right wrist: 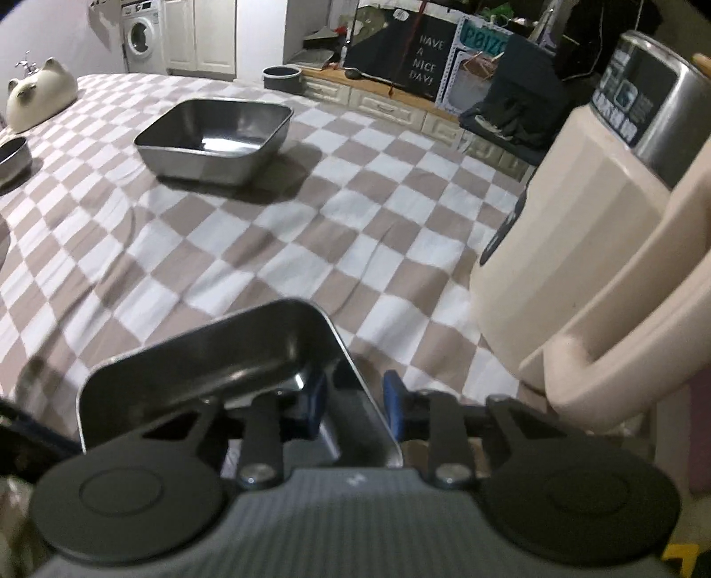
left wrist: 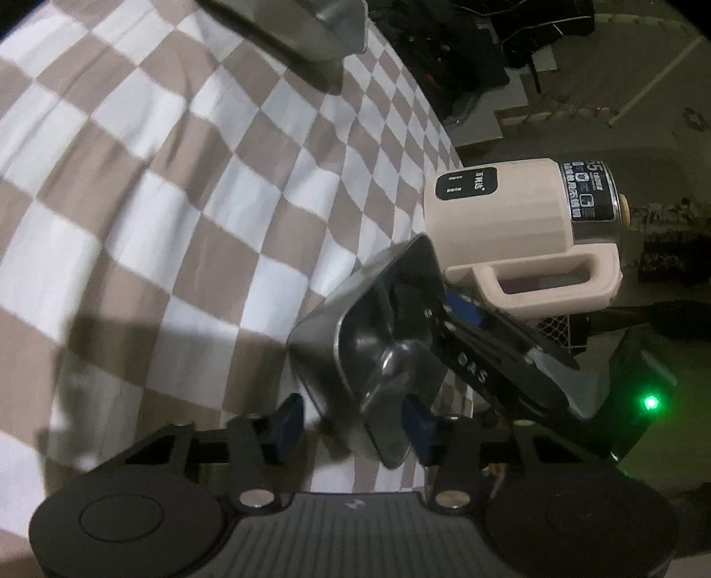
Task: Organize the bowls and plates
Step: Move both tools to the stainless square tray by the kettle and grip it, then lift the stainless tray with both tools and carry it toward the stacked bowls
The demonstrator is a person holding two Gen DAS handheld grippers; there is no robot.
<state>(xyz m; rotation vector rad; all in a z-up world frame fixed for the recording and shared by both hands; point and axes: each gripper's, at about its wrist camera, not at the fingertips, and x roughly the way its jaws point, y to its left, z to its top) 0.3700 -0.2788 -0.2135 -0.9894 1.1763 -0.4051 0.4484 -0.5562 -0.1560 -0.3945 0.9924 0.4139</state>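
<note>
A small square steel bowl [right wrist: 213,355] sits at the near edge of the checkered tablecloth [right wrist: 222,249]. My right gripper [right wrist: 355,400] straddles its right wall, one blue pad inside and one outside, closed on the wall. In the left wrist view the same bowl [left wrist: 355,329] lies between my left gripper's [left wrist: 353,422] open blue pads, with the right gripper [left wrist: 480,355] gripping its far side. A larger square steel bowl [right wrist: 213,138] stands farther back, and its edge shows in the left wrist view [left wrist: 284,31]. A round steel bowl [right wrist: 13,158] is at far left.
A beige electric kettle [right wrist: 591,231] stands close on the right, also in the left wrist view [left wrist: 520,213]. A white cat-shaped container [right wrist: 40,93] sits at the far left. Cabinets, boxes and a washing machine lie beyond the table.
</note>
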